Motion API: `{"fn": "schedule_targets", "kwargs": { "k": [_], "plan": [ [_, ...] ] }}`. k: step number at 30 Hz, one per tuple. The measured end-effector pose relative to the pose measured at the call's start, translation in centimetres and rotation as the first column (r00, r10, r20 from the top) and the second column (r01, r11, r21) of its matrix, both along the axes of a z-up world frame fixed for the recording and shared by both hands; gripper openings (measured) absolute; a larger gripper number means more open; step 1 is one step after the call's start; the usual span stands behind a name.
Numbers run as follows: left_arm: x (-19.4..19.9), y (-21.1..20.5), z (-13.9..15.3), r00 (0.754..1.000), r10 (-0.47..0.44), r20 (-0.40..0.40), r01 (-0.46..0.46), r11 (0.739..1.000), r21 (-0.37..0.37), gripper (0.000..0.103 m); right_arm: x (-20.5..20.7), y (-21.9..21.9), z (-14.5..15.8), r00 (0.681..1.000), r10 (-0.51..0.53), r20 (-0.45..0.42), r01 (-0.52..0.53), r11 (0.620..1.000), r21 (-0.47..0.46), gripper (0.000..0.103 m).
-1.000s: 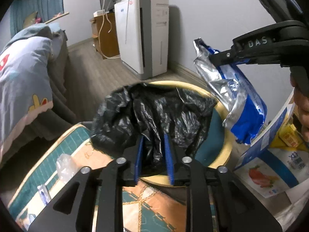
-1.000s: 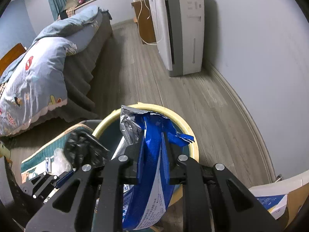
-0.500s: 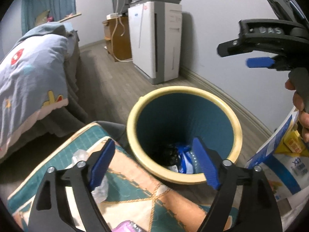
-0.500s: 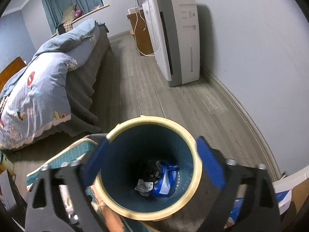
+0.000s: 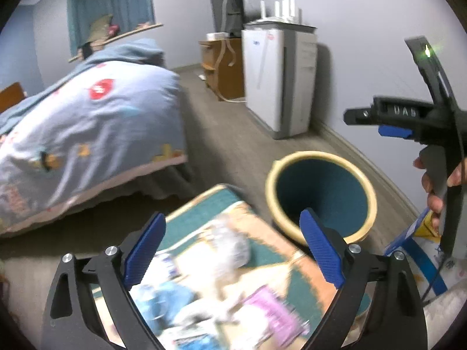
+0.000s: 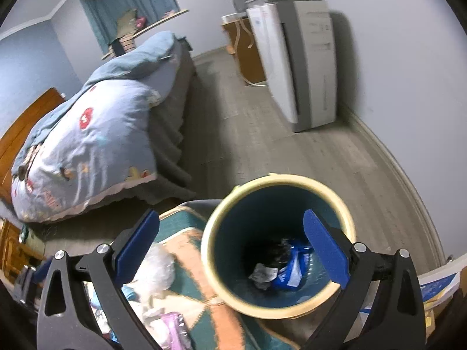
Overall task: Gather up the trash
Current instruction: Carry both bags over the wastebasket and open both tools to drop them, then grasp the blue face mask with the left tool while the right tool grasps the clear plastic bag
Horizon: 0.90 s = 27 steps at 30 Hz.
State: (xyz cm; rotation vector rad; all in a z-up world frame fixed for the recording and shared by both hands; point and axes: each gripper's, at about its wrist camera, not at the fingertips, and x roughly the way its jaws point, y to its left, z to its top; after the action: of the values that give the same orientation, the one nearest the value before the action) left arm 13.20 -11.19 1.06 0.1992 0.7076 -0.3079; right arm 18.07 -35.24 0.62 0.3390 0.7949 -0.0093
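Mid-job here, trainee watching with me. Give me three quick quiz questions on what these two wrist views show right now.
1. True or false: the right gripper holds the blue wrapper.
2. Where does the blue wrapper lie? A on the mat B in the bin C on the bed
3. Fill in: the left gripper has its fingers ____.

Key: 1 false, both grippers are open and empty. 2 B. 3 open, with nothing between them.
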Motion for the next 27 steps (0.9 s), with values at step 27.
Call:
{"fn": "schedule_targets", "kwargs": {
  "k": [27],
  "plan": [
    [-0.8, 18.5, -4.9, 0.936, 0.336, -0.107, -0.341, 0.94, -0.031, 0.094, 2.2, 11.7, -6.7, 0.958, 0.173, -0.23, -0.188, 0.981, -0.045, 0.097]
  ]
}}
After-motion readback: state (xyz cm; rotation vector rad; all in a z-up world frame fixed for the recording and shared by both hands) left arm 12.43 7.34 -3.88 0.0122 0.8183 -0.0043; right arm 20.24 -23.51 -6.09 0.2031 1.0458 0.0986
